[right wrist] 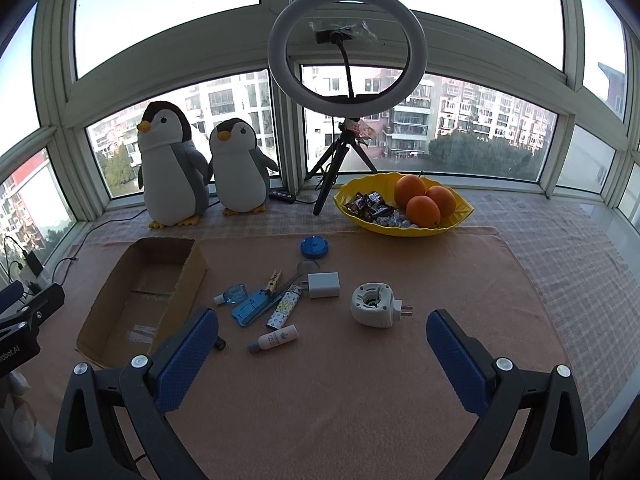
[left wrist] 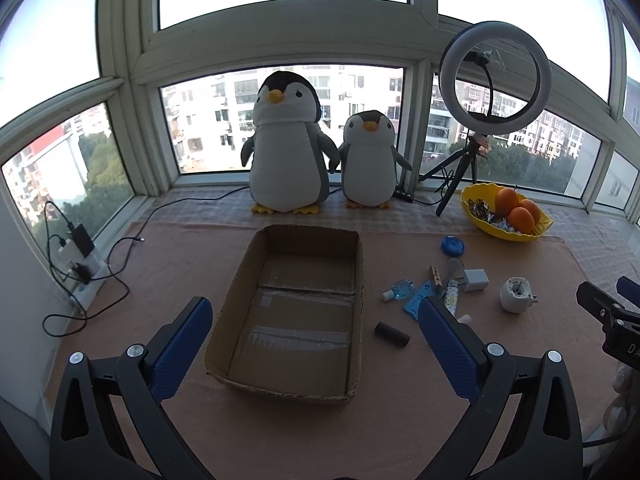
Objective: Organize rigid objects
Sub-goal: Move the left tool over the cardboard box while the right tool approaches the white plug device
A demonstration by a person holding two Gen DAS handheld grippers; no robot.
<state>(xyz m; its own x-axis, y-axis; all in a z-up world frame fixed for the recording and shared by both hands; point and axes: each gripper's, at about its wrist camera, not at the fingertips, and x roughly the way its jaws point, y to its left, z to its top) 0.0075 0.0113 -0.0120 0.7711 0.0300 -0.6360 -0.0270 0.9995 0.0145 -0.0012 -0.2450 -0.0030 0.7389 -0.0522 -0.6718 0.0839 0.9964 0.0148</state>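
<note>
An empty cardboard box (left wrist: 244, 280) (right wrist: 192, 268) lies on the peach cloth. Right of it are several small items: a blue round lid (right wrist: 315, 247), a white charger (right wrist: 324, 285), a white round plug device (right wrist: 373, 304), a blue phone stand (right wrist: 252, 306), a clothespin (right wrist: 273, 282), a patterned lighter (right wrist: 285, 307), a small white bottle (right wrist: 276, 338), a small clear blue bottle (right wrist: 234, 294) and a dark cylinder (left wrist: 392, 334). My left gripper (left wrist: 314, 312) is open above the box's near end. My right gripper (right wrist: 322, 322) is open, empty, near the bottle.
Two plush penguins (left wrist: 286, 144) (left wrist: 370, 160) stand at the window. A ring light on a tripod (right wrist: 346, 48) and a yellow bowl (right wrist: 460, 220) with oranges and sweets are at the back. A power strip with cables (left wrist: 86, 272) lies at the left.
</note>
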